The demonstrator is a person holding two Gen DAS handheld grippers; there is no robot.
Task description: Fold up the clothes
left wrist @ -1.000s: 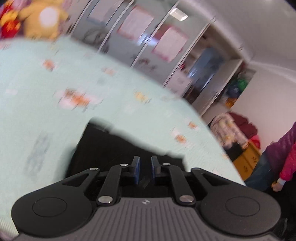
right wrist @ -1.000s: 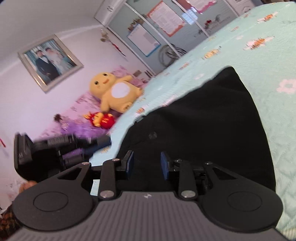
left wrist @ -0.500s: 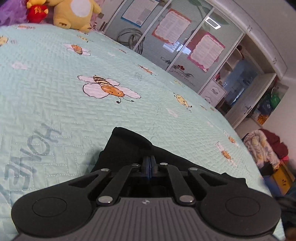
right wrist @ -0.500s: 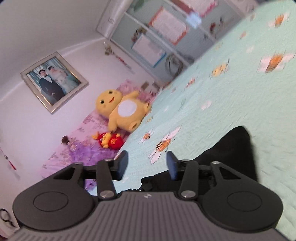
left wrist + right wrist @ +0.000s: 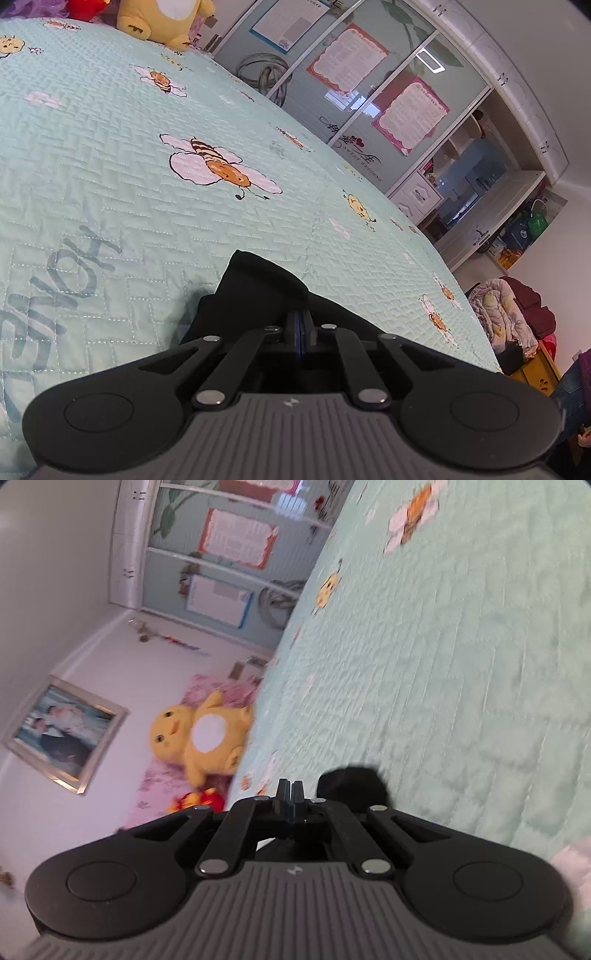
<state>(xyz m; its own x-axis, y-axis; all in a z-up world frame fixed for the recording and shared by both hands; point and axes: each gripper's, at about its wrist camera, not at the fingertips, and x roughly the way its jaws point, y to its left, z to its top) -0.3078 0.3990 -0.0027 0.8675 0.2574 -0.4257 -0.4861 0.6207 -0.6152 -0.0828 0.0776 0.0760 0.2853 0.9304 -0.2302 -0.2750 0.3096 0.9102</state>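
A: Left gripper [image 5: 300,325]?
B: Jaws pressed together, blue pads meeting. Black garment [image 5: 255,291] bunches right at the tips; can't tell if cloth is pinched between them.

A: Where's the garment?
B: On the mint quilted bedspread [image 5: 110,155], near edge, right under and ahead of the left gripper. One rounded fold sticks forward past the tips, the rest runs under the gripper body.

A: Right gripper [image 5: 290,794]?
B: Jaws together too, nothing seen between the pads. View is rolled hard and blurred. A dark lump of the garment [image 5: 351,786] sits just right of the tips on the bedspread [image 5: 461,664]; touching or not, can't tell.

A: Containers?
B: Open cupboard shelves [image 5: 476,184] at far right of the left view, with blue stuff and small items inside, too small to name. A yellow cabinet [image 5: 532,369] lower right with a heap of clothes [image 5: 509,314] piled on top.

A: Other stuff?
B: Yellow plush toy [image 5: 207,738] at the head of the bed, red plush [image 5: 203,799] beside it, both on pink bedding. Framed photo [image 5: 62,734] on the wall. Wardrobe doors with posters [image 5: 347,59] behind the bed. Bee print [image 5: 218,168] on the bedspread ahead of the garment. Someone's sleeve [image 5: 583,373] at the right edge.
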